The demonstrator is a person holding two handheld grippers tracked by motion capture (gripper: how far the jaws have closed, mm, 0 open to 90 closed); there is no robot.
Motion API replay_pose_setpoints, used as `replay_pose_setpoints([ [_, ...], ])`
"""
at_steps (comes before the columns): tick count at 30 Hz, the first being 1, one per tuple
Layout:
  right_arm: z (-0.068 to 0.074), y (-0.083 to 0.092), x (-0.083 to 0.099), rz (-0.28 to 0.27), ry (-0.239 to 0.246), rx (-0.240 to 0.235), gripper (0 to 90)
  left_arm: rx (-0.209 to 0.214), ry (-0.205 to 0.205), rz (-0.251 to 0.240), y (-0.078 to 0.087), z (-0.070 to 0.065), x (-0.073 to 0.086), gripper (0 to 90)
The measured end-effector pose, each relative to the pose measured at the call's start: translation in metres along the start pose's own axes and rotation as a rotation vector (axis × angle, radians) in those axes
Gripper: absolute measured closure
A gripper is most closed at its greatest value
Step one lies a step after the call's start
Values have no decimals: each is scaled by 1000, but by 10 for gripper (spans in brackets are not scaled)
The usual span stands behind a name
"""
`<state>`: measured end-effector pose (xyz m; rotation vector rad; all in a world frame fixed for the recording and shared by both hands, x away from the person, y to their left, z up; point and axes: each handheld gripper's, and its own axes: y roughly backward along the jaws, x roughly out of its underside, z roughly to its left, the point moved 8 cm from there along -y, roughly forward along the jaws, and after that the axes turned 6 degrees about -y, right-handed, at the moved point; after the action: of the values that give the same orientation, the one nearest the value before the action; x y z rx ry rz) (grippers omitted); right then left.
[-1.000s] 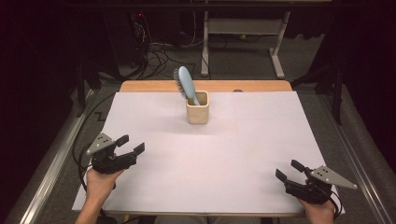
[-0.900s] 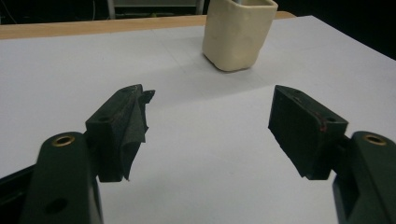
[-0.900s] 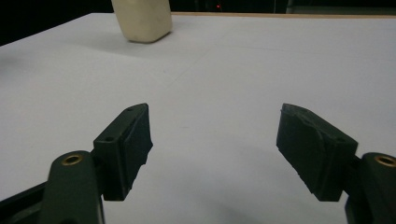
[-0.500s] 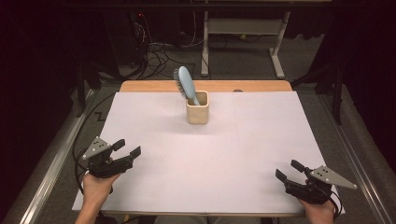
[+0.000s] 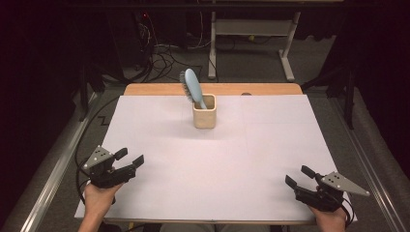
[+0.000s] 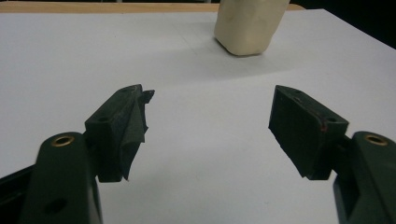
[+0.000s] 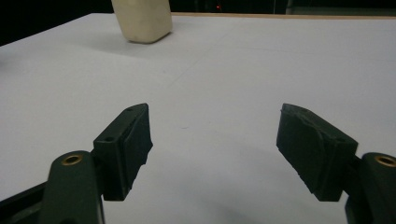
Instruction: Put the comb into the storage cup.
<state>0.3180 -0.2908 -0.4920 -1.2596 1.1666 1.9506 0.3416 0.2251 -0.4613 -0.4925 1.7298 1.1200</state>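
Standing upright in the cup so it's easily grabbed, the hairbrush is left untouched while both grippers are held wide apart and empty near the table's front edge.

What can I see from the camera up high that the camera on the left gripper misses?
The high view takes in the blue hairbrush standing in the cup, the right gripper, both hands and the floor cables beyond the table. The left gripper view gives a close look at its own two black pads, standing apart with nothing between them. Both show the cream cup on the white table cover.
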Motion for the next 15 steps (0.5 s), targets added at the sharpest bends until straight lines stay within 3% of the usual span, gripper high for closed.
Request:
replay_pose_setpoints([
  [15,0,0,0,0,-1,0,271,-13,21,9,0,6,8,279],
])
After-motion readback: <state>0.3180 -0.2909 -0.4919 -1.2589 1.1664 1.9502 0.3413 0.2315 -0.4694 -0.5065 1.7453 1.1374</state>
